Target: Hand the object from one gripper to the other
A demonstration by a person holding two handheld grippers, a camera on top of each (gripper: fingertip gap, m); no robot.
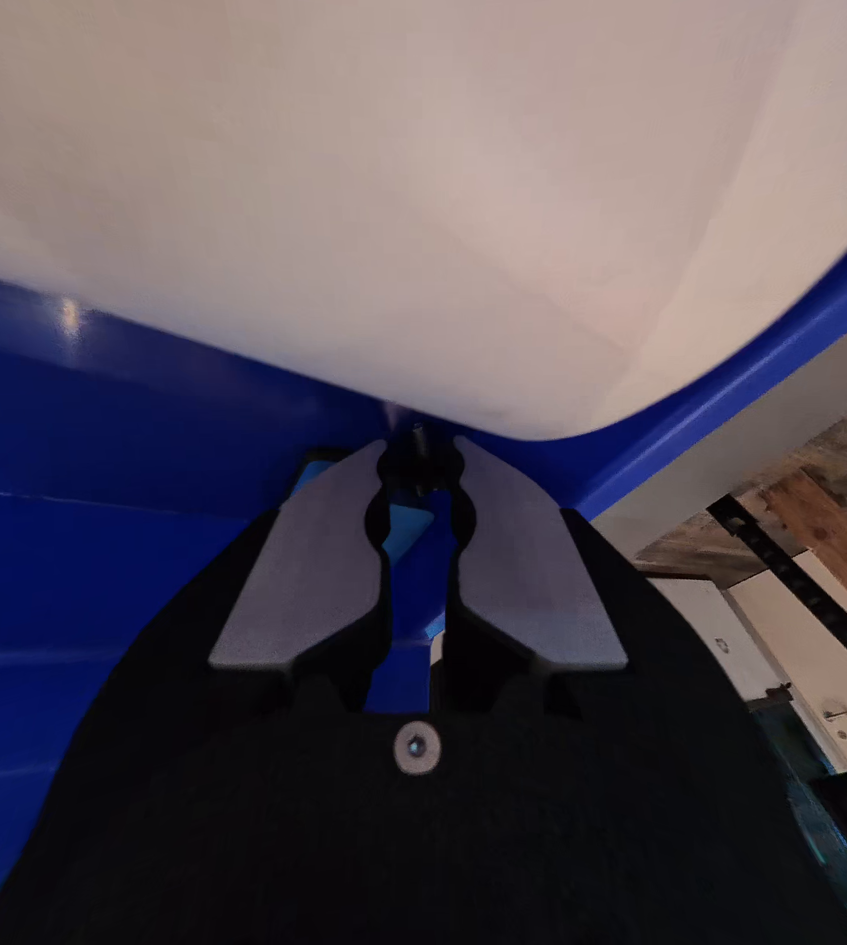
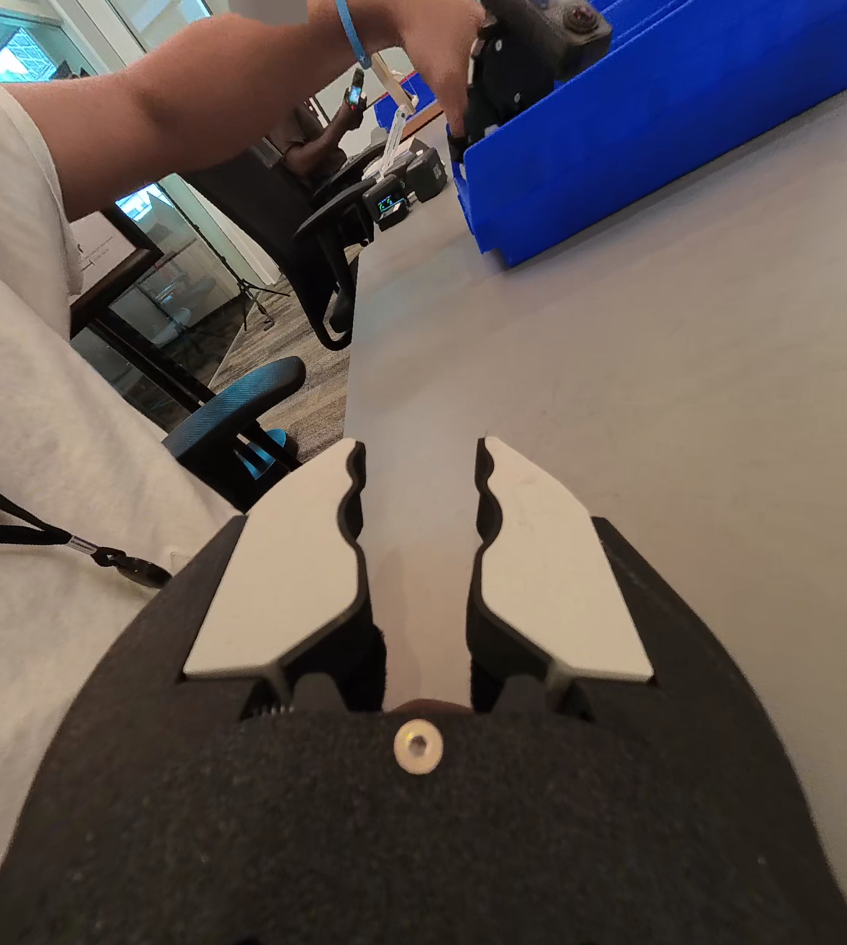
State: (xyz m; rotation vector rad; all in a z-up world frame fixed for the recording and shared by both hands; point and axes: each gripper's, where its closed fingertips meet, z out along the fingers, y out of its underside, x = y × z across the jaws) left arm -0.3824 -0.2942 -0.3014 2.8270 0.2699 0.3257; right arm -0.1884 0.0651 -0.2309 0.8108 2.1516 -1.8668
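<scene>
Object first: a small dark object (image 1: pixel 419 463) sits pinched between the tips of the left claw (image 1: pixel 419 460), too small and shadowed to say what it is. In the left wrist view the claw reaches down into a blue bin (image 1: pixel 104 511), its two grey fingers (image 1: pixel 309 562) drawn close and clamped on that dark piece right where the bin's blue wall meets its pale floor. A lighter blue piece (image 1: pixel 408 526) shows in the gap behind the tips; whether it belongs to the held thing I cannot tell. The claw is tucked into the corner because that is where the thing lies, and the tips alone do the gripping since it is so small. Past the bin's rim, on the right, are a wooden floor and white furniture.

In the right wrist view the right claw (image 2: pixel 419 460) hangs low over the grey table (image 2: pixel 667 460), its jaws apart with nothing between them, pointed toward the bin (image 2: pixel 564 194). It looks to be waiting in free space, ready to receive. Farther off, the person's left hand (image 2: pixel 426 56) holds the other claw down inside the bin's near end; a blue wristband (image 2: pixel 355 38) rings that wrist. Office chairs (image 2: pixel 237 404) stand beyond the table edge.

My judgement: the pickup is under way, and the handover itself is not yet begun. The small piece could slip from so slight a grip when lifted.
</scene>
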